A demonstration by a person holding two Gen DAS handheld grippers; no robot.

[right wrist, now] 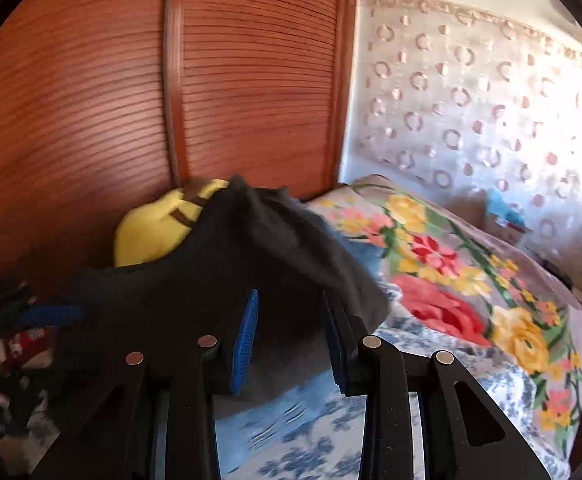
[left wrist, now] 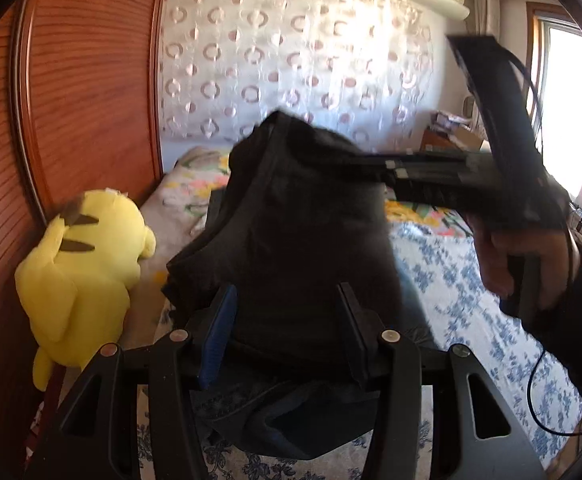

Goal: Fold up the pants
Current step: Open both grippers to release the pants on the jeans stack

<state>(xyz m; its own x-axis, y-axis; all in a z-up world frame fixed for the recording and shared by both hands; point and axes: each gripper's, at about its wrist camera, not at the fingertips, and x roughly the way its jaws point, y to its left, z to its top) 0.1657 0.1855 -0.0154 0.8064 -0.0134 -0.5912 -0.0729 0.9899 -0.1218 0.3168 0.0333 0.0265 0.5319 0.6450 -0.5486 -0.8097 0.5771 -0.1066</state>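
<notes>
— Bedroom: bed (left wrist: 451,280) under a blue-and-white floral sheet, with a bright flowered blanket (right wrist: 471,264) across the far end. Reddish-brown slatted wooden wardrobe doors (right wrist: 231,92) on the left, sheer white curtain with ring patterns (left wrist: 291,60) along the far wall, sunlit window (left wrist: 571,112) far right.

— And the dark, soft, matte fabric pants (left wrist: 303,220)?

— Lifted off the bed, bunched and draped between both tools. Left hand-held gripper (left wrist: 291,320) spread, blue ribbed pad on one finger, cloth lying in the gap. Right hand-held gripper (right wrist: 291,320) also spread around the dark fabric; grip on it unclear, frames blurred.

— Anything else?

— Plump yellow plush toy with brown stripes (left wrist: 87,264) near left, leaning against the wardrobe beside the bed.
</notes>
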